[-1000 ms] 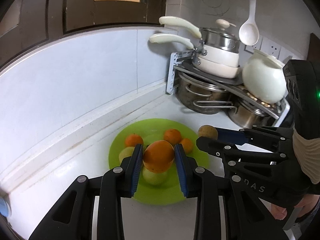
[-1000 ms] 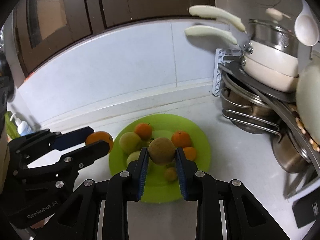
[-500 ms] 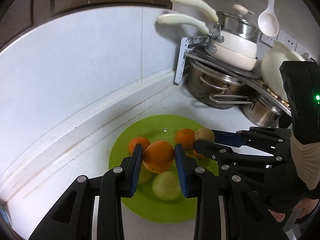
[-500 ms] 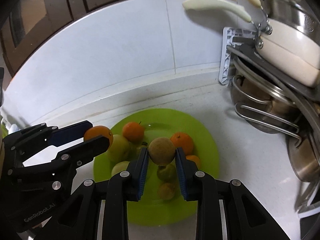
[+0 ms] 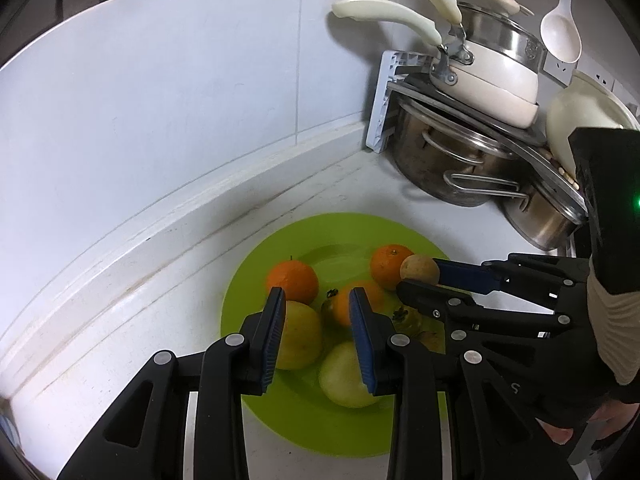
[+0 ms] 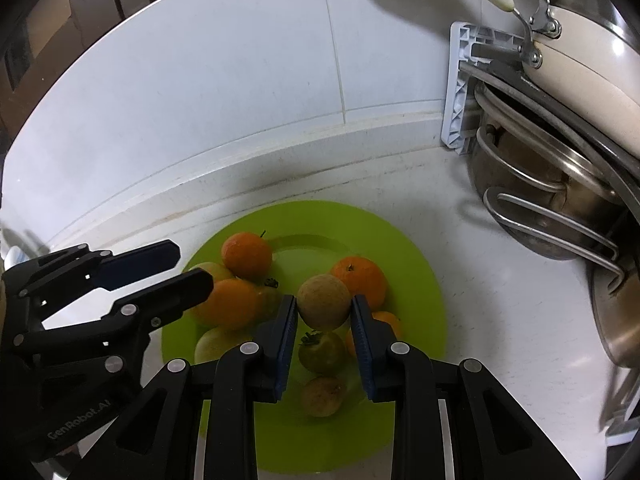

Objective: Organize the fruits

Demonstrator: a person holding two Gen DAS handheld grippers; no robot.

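Right wrist: round russet fruit [image 6: 323, 306] (matte)

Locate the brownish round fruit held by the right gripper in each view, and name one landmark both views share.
Left wrist view: the brownish round fruit sits right of centre, at the tip of the right gripper, over the plate's far right.
Right wrist view: it is at lower centre, clamped between the pads.
Shared landmark: the green plate.

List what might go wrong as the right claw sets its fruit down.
1. The brown fruit in the right claw hangs over a crowded plate. Released there, it may hit an orange and roll onto the counter.
2. The left claw is close beside it, so the two might knock together.
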